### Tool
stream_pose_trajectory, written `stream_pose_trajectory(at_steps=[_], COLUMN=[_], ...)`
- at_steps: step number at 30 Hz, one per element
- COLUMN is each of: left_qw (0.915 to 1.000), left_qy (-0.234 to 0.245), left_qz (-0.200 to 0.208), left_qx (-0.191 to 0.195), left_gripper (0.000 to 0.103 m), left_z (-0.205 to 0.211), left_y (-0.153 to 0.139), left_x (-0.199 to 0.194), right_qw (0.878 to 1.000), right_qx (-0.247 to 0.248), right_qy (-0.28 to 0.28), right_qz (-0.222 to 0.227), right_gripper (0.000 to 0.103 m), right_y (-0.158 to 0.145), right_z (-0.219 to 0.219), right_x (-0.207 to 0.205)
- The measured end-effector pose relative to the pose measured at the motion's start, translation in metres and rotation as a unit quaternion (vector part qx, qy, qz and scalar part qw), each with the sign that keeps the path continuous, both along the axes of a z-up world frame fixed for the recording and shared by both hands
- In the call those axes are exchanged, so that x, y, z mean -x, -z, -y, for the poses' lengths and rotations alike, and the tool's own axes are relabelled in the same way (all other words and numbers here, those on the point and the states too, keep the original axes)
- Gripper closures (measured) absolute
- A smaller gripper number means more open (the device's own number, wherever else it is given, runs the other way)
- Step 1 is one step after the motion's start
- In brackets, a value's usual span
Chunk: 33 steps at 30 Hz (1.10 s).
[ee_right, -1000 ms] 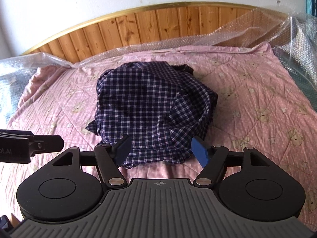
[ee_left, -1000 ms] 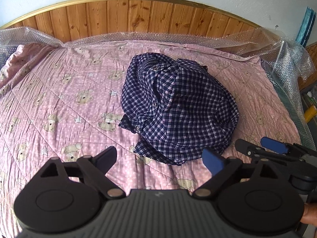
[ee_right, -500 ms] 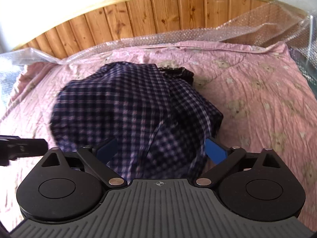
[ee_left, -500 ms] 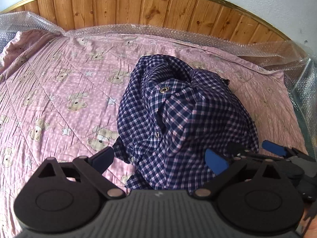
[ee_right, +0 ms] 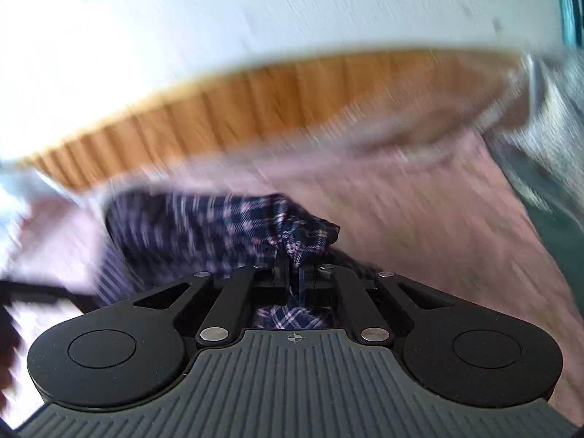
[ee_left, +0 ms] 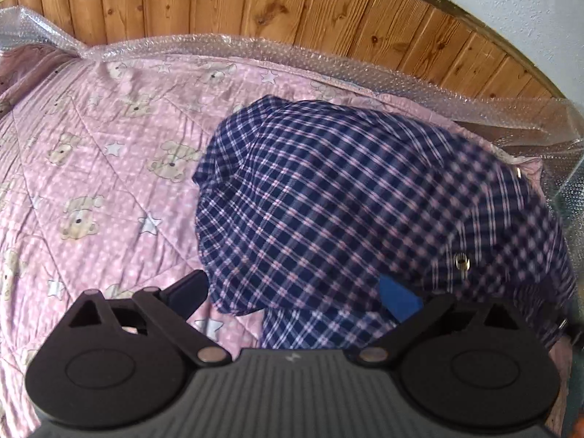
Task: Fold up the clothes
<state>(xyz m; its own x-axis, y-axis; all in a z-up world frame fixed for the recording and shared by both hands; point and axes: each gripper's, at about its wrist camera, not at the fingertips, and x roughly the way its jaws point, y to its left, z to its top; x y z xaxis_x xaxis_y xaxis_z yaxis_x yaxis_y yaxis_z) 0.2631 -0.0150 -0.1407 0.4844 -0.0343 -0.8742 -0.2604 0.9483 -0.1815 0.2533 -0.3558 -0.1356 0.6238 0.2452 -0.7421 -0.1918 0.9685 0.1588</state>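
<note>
here the right gripper's (ee_right: 294, 273) fingers pinch the plaid shirt (ee_left: 346, 211); the left gripper's (ee_left: 295, 292) fingers gape wide, empty.

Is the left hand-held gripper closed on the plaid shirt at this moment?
No. The left hand-held gripper has its fingers spread wide, with the plaid shirt lying between and beyond them, not pinched.

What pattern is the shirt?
Navy with pink-white check, the shirt shows best in the left wrist view.
</note>
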Motion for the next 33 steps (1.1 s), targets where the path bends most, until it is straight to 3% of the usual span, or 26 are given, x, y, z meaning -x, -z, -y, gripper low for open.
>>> stream_pose_trajectory(at_steps=[2,3,5,6,8,9,13,17,19,20,22,23,25,28,31,33], left_qw=[0.9998,0.9994,0.9977,0.997,0.9952,0.9964,0.9978,0.9914,0.9915,0.9937,0.9958,0.9961,0.9963,0.9961,0.9941,0.9953], left_qy=[0.011,0.019,0.051,0.06,0.078,0.072,0.04,-0.033,-0.054,-0.061,-0.065,-0.067,-0.071,-0.087,-0.09,-0.068], left_qz=[-0.015,-0.028,-0.041,-0.041,-0.042,-0.028,0.048,0.121,0.103,0.073,0.02,0.007,-0.017,-0.018,-0.027,-0.032], left_qx=[0.005,-0.006,-0.019,-0.026,-0.041,-0.035,-0.021,-0.04,-0.059,-0.06,-0.061,-0.056,-0.047,0.002,0.053,0.061], left_gripper=[0.0,0.002,0.031,0.066,0.084,0.099,0.101,0.1,0.099,0.096,0.077,0.071,0.041,0.018,0.01,0.01], left_z=[0.011,0.019,0.032,0.036,0.043,0.036,-0.002,-0.072,-0.104,-0.118,-0.138,-0.143,-0.151,-0.15,-0.141,-0.128], left_y=[0.019,0.027,0.042,0.041,0.038,0.024,-0.048,-0.119,-0.114,-0.1,-0.065,-0.052,-0.026,-0.002,0.022,0.035], left_x=[-0.017,-0.024,-0.033,-0.036,-0.042,-0.041,-0.033,-0.006,-0.003,-0.004,0.002,0.015,0.043,0.078,0.096,0.084], right_qw=[0.998,0.996,0.996,0.996,0.997,0.997,0.997,0.996,0.996,0.996,0.996,0.996,0.996,0.996,0.996,0.997], right_qx=[-0.003,-0.007,-0.005,-0.003,-0.005,-0.007,-0.02,-0.032,-0.043,-0.043,-0.034,-0.029,-0.023,-0.019,-0.011,-0.008], right_qy=[0.007,0.012,0.011,0.008,0.004,0.004,0.005,-0.016,-0.031,-0.037,-0.047,-0.048,-0.046,-0.044,-0.035,-0.027], right_qz=[-0.065,-0.085,-0.09,-0.085,-0.082,-0.081,-0.08,-0.076,-0.073,-0.072,-0.068,-0.069,-0.074,-0.079,-0.079,-0.079], right_gripper=[0.093,0.079,0.066,0.061,0.06,0.059,0.057,0.057,0.041,0.04,0.039,0.04,0.04,0.039,0.036,0.035], right_y=[0.033,0.044,0.046,0.043,0.042,0.042,0.035,0.027,0.024,0.022,0.018,0.018,0.016,0.013,0.009,0.006], right_z=[0.012,0.016,0.014,0.011,0.005,0.002,-0.01,-0.031,-0.046,-0.054,-0.074,-0.083,-0.098,-0.114,-0.124,-0.127], right_x=[-0.002,0.0,0.003,0.004,-0.003,-0.006,-0.011,-0.01,-0.009,-0.007,-0.005,-0.003,0.0,0.007,0.011,0.012])
